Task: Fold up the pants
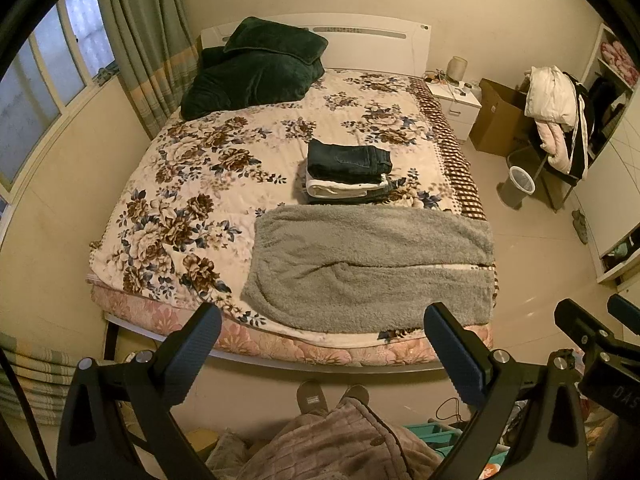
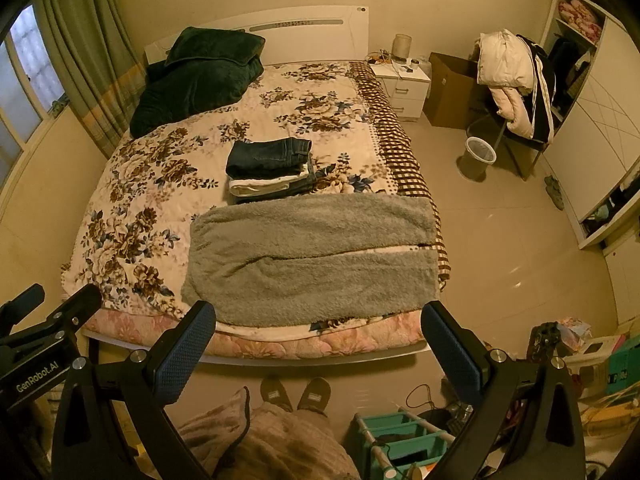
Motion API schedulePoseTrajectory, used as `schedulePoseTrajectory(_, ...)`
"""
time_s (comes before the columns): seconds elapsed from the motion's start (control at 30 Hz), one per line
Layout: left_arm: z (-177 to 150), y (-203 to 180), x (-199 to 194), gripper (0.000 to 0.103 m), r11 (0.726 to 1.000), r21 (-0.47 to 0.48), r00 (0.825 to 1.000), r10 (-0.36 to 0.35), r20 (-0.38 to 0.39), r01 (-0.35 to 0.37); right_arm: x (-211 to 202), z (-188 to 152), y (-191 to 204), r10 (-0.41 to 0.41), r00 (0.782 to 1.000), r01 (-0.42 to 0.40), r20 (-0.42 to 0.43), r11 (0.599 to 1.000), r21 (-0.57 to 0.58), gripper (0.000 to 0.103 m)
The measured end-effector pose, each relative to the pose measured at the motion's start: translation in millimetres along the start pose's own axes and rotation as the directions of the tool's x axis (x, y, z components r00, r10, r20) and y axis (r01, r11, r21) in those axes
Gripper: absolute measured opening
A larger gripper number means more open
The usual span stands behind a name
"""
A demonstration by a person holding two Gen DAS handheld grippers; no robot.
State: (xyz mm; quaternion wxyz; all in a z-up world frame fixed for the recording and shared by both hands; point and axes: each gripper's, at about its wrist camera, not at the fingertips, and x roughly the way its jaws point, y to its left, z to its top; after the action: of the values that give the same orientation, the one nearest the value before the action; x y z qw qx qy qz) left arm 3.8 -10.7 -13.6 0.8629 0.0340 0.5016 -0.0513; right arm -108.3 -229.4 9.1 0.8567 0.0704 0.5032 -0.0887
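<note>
Grey fleece pants lie flat across the near right part of the floral bed, legs side by side, waist to the left; they also show in the right wrist view. A stack of folded pants with dark jeans on top sits just behind them, also in the right wrist view. My left gripper is open and empty, held above the foot of the bed. My right gripper is open and empty, beside it to the right, also short of the pants.
A dark green blanket lies at the head of the bed. A nightstand, cardboard box, clothes-draped chair and bin stand on the right. A teal rack and the person's feet are below.
</note>
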Motion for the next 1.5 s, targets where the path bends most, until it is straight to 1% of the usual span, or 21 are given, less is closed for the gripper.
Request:
schedulePoseTrajectory(0.63, -3, -6, 4, 0.103, 1.0, 0.004, 1.0, -0.008, -0.008, 0.009, 2, -2, -1, -0.003, 1.0, 0.003, -0.002, 1.0, 0.006, 0.103)
schedulePoseTrajectory(0.73, -4, -12, 10, 0.103, 1.0, 0.012, 1.0, -0.023, -0.002, 0.024, 8, -3, 1, -0.009, 1.0, 0.009, -0.011, 1.0, 0.019, 0.103)
schedulePoseTrajectory(0.87, 2, -16, 28, 0.103, 0.998, 0.036, 0.999, -0.051, 0.02, 0.05, 35, 0, 10, -0.021, 1.0, 0.022, -0.02, 0.999, 0.043, 0.103)
schedulePoseTrajectory(0.93, 7, -12, 40, 0.103, 0.998, 0.045, 0.998, -0.053, 0.027, 0.052, 47, 1, 12, -0.021, 1.0, 0.022, -0.015, 0.998, 0.06, 0.103)
schedulePoseTrajectory(1.1, 29, -7, 81, 0.103, 0.997, 0.061, 0.999, -0.038, 0.011, 0.037, 98, 16, 18, -0.041, 0.999, 0.042, -0.013, 0.994, 0.1, 0.103)
schedulePoseTrajectory(1.2, 42, -4, 112, 0.103, 0.996, 0.079, 0.999, -0.033, 0.002, 0.033, 139, 35, 21, -0.065, 0.998, 0.067, -0.023, 0.992, 0.104, 0.103)
schedulePoseTrajectory(1.33, 59, -5, 166, 0.103, 0.996, 0.083, 1.0, -0.014, -0.026, 0.016, 206, 60, 19, -0.094, 0.994, 0.099, -0.054, 0.991, 0.094, 0.103)
schedulePoseTrajectory(1.37, 64, -7, 183, 0.103, 0.997, 0.083, 0.999, 0.0, -0.045, 0.003, 225, 70, 17, -0.096, 0.993, 0.101, -0.065, 0.991, 0.088, 0.103)
schedulePoseTrajectory(1.43, 75, -9, 214, 0.103, 0.997, 0.077, 0.997, -0.003, -0.074, 0.009, 265, 85, 14, -0.098, 0.992, 0.104, -0.079, 0.992, 0.07, 0.103)
schedulePoseTrajectory(1.5, 87, -12, 245, 0.103, 0.997, 0.07, 0.996, 0.026, -0.09, -0.02, 306, 101, 9, -0.093, 0.991, 0.098, -0.1, 0.994, 0.05, 0.103)
